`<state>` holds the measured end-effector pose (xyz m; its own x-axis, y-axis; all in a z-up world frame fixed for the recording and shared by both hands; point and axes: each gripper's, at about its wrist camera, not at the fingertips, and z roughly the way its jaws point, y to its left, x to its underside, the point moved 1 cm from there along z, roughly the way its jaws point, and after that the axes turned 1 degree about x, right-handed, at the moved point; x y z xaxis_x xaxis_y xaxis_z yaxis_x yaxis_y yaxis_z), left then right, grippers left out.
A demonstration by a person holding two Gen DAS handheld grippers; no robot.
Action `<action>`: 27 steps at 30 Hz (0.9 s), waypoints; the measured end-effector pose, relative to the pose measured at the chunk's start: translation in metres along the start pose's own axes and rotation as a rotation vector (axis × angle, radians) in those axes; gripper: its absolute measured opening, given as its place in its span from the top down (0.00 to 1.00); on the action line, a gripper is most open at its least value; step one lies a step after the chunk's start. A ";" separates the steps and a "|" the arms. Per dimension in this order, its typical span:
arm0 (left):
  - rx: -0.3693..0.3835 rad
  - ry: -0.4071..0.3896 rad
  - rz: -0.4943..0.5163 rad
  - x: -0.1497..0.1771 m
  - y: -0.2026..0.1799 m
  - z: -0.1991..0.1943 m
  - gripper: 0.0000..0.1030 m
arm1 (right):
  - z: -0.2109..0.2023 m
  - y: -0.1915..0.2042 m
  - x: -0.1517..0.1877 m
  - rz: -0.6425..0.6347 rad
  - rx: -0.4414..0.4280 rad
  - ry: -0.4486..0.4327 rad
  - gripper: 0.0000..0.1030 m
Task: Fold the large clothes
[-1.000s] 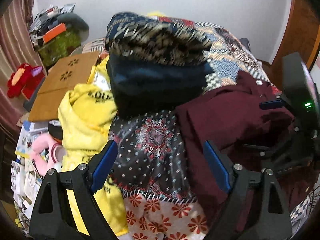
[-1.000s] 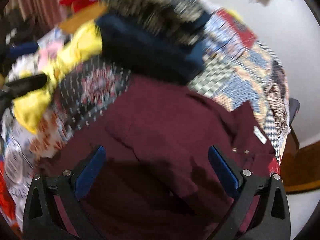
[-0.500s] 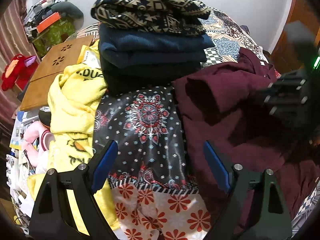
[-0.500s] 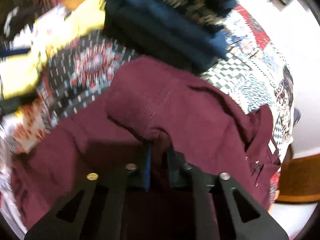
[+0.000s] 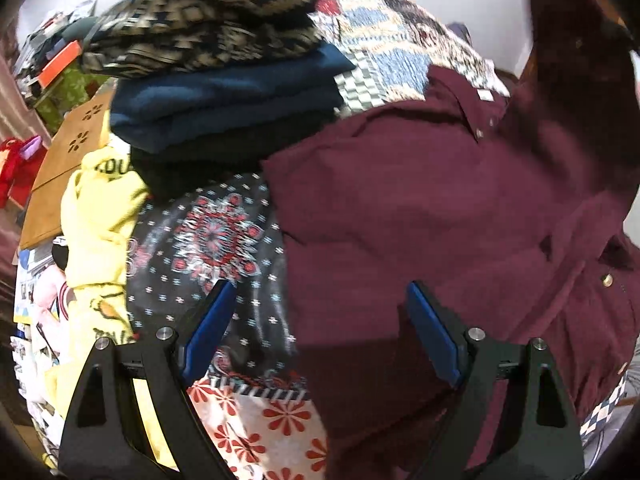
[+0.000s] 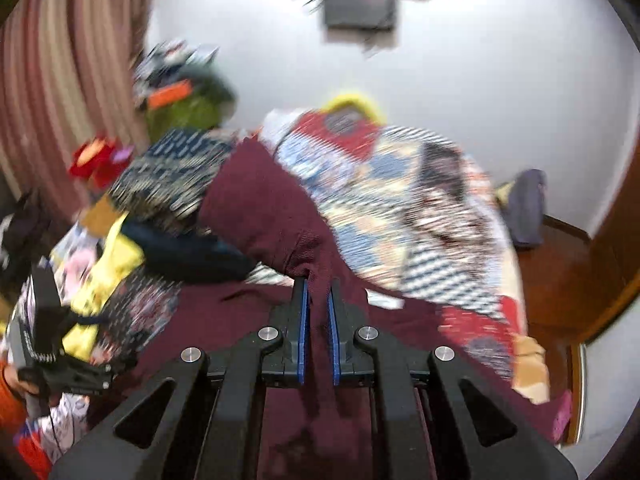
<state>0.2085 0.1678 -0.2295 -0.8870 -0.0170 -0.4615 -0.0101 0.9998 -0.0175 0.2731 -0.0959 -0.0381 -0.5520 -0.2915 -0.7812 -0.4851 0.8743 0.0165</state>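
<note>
A large maroon shirt (image 5: 440,208) lies spread on the patterned bed cover, buttons at its right side. My left gripper (image 5: 318,320) is open and empty, hovering over the shirt's near left edge. My right gripper (image 6: 316,292) is shut on a fold of the maroon shirt (image 6: 260,204) and holds it lifted above the bed; the cloth hangs between its blue pads (image 6: 331,320). The left gripper also shows at the left of the right wrist view (image 6: 52,344).
A stack of folded clothes (image 5: 224,84), patterned on top and navy below, stands behind the shirt. A yellow garment (image 5: 100,216) lies to the left. A brown board (image 5: 68,160) and clutter sit far left. A wooden door (image 6: 600,260) is at the right.
My right gripper shut on a fold of the maroon shirt and raised it, swinging its view up toward the wall. My left gripper shifted right over the shirt's edge.
</note>
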 end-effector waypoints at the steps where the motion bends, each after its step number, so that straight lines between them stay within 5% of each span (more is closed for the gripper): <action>1: -0.003 0.009 0.008 0.001 -0.004 0.003 0.16 | -0.004 -0.013 0.003 0.033 0.011 -0.006 0.92; 9: -0.009 0.073 0.013 0.017 -0.024 0.020 0.15 | 0.007 -0.114 0.067 0.276 0.107 0.085 0.93; 15: -0.025 0.078 0.009 0.025 -0.027 0.023 0.13 | 0.040 -0.139 0.150 0.464 0.055 0.251 0.93; 20: -0.039 0.077 -0.001 0.026 -0.027 0.026 0.08 | 0.032 -0.156 0.190 0.575 0.010 0.302 0.92; 27: -0.045 0.071 -0.003 0.023 -0.025 0.021 0.08 | 0.012 -0.177 0.212 0.647 0.096 0.340 0.64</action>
<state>0.1977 0.1421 -0.2585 -0.9176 -0.0207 -0.3971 -0.0319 0.9993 0.0216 0.2499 -0.3079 -0.2146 -0.8952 0.2038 -0.3964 0.0620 0.9377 0.3419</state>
